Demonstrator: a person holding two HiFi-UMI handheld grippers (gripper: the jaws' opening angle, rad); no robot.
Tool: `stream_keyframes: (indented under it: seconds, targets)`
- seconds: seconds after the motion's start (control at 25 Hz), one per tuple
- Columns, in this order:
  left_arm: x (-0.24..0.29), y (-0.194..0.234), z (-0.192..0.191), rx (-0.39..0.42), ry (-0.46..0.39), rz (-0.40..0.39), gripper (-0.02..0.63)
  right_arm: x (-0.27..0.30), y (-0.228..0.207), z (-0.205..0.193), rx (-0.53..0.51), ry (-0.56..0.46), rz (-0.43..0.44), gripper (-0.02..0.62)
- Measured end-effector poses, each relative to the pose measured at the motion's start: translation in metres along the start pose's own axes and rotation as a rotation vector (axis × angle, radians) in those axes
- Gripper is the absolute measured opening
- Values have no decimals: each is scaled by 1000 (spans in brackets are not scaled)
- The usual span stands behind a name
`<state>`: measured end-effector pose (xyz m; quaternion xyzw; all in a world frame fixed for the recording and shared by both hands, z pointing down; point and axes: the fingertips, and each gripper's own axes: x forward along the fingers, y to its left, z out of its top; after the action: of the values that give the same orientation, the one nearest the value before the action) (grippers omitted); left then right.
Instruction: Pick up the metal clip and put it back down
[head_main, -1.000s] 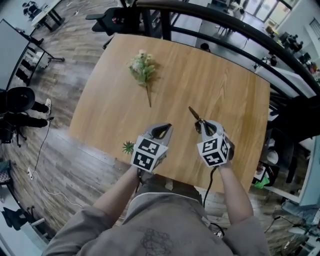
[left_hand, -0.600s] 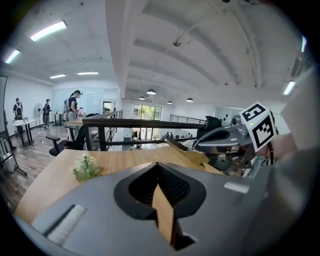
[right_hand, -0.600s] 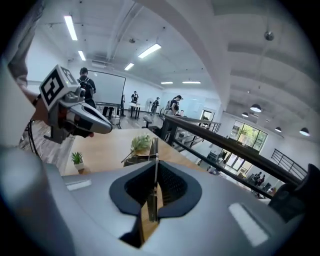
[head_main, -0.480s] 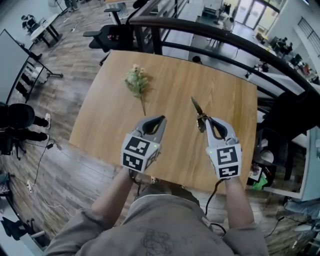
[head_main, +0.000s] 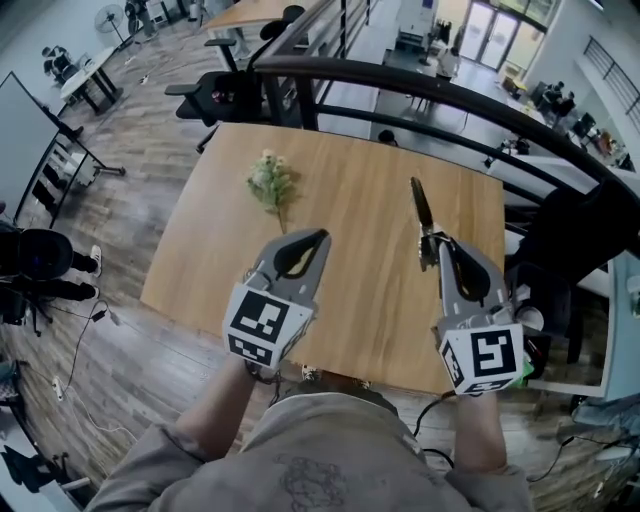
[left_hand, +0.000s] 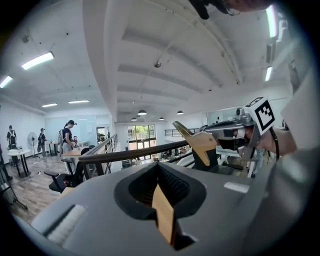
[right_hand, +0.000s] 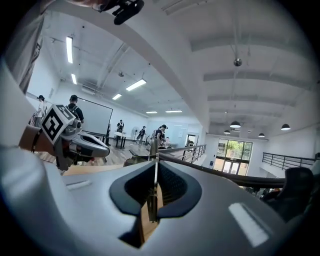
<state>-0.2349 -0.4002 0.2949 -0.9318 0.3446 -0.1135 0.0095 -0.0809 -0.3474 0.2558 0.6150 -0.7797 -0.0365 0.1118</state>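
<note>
Flowers (head_main: 270, 183) lie near the counter's (head_main: 360, 180) far left corner. The left gripper (head_main: 320, 238) has its jaws pressed together, empty. The right gripper's (head_main: 432, 242) jaws pinch the metal clip (head_main: 418, 205), up in the air over the counter's right side.

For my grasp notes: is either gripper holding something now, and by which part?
The right gripper holds the metal clip by its near end; the rest sticks out ahead of the shut jaws. The left gripper holds nothing.

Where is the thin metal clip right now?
In the head view, the thin dark metal clip sticks out of the shut right gripper, above the right side of the wooden table.
</note>
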Motion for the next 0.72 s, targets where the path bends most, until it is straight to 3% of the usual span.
stream_keyframes:
  seconds: [0.28, 0.56, 0.72]
  targets:
    - [-16, -2, 28, 47, -51, -9, 2, -32, -4, 21, 27, -48, -45, 12]
    - [-33, -3, 23, 39, -46, -13, 2, -47, 9, 6, 73, -21, -28, 12]
    - [-38, -8, 11, 28, -26, -21, 2, -50, 19, -13, 153, 18, 4, 12]
